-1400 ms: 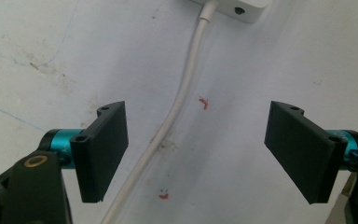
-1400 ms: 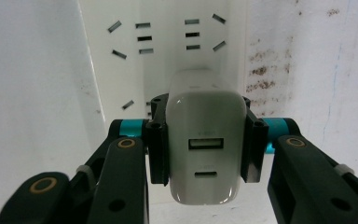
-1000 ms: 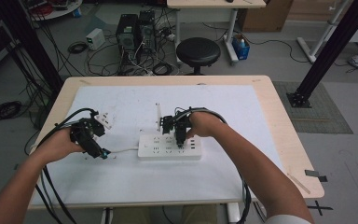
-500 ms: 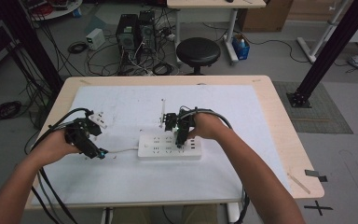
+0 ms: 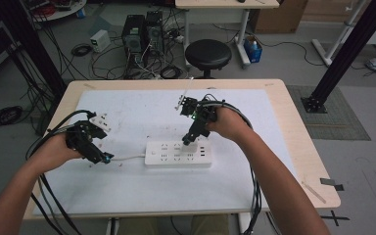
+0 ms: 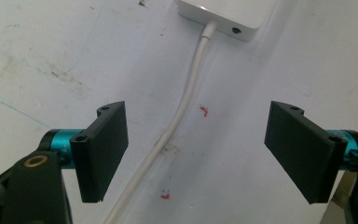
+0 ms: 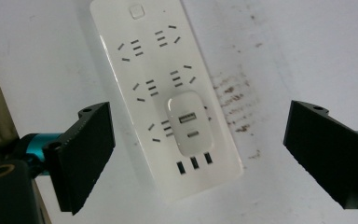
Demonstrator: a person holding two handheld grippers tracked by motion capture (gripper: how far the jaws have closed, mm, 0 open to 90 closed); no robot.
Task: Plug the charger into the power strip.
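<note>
A white power strip (image 5: 178, 152) (image 7: 140, 65) lies on the white mat in the middle of the table. A small white USB charger (image 7: 189, 122) (image 5: 189, 145) sits plugged into its sockets near the strip's USB end. My right gripper (image 5: 190, 140) (image 7: 196, 154) hovers just above the charger, open wide, with nothing between its jaws. The strip's white cable (image 6: 177, 116) (image 5: 126, 157) runs left from the strip's end (image 6: 223, 16). My left gripper (image 5: 103, 157) (image 6: 200, 154) is open and straddles that cable close above the mat, not touching it.
A small white plug block (image 5: 101, 121) lies on the mat just beyond the left hand. The wooden table edge (image 5: 303, 147) borders the mat. On the floor behind the table stand a black stool (image 5: 208, 53) and computer cases (image 5: 139, 32) among cables.
The right hand has drawn back and up from the strip, leaving the charger plugged in. The left gripper has stayed at the cable.
</note>
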